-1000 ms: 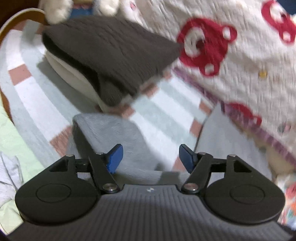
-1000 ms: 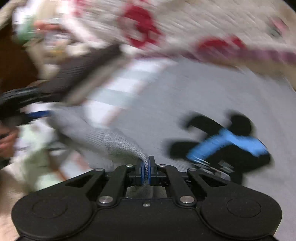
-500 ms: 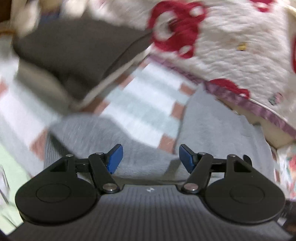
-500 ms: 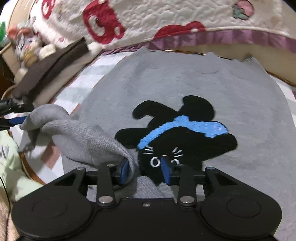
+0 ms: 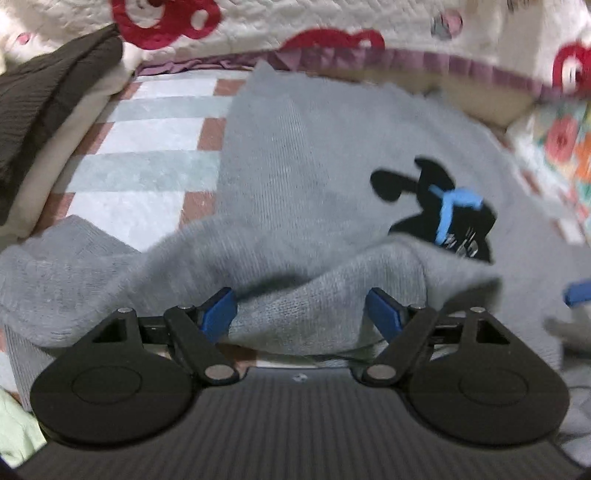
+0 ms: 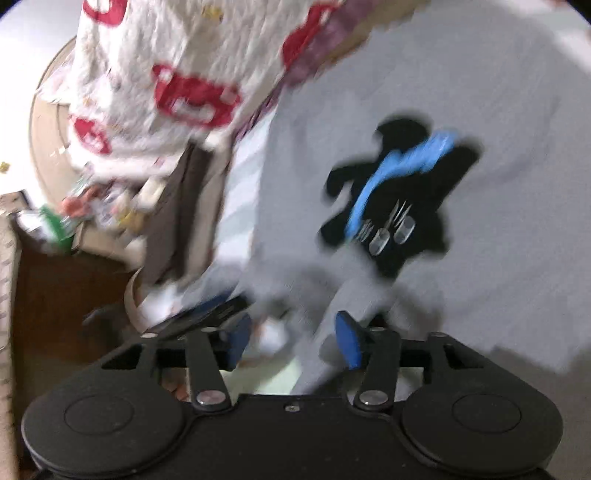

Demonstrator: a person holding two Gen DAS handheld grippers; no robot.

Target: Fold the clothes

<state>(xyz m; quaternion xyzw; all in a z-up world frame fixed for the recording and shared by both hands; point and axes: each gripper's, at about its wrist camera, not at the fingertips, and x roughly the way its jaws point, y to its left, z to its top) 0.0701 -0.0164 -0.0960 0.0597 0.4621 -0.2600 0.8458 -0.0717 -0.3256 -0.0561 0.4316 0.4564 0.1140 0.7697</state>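
Observation:
A grey knit sweater (image 5: 325,147) with a black cat figure and blue band (image 5: 443,210) lies spread on the bed. One grey sleeve (image 5: 258,266) is folded over and lies across its lower part. My left gripper (image 5: 301,312) is open just above that sleeve, with the fabric showing between its blue pads but not pinched. In the blurred right wrist view, my right gripper (image 6: 293,343) is open and holds nothing, near the sweater's (image 6: 461,110) lower left edge. A blue fingertip (image 5: 576,293) of the right gripper shows at the far right.
A folded dark brown garment (image 5: 48,96) rests on a cream one at the left. A white quilt with red bears (image 5: 258,29) borders the far side. The checked sheet (image 5: 147,140) shows left of the sweater, floral fabric (image 5: 561,136) at the right, and pale green cloth (image 5: 14,435) at the bottom left.
The right gripper opened and let go of the grey sleeve, which now lies over the sweater. Both views swung; the left gripper moved right, over the sleeve.

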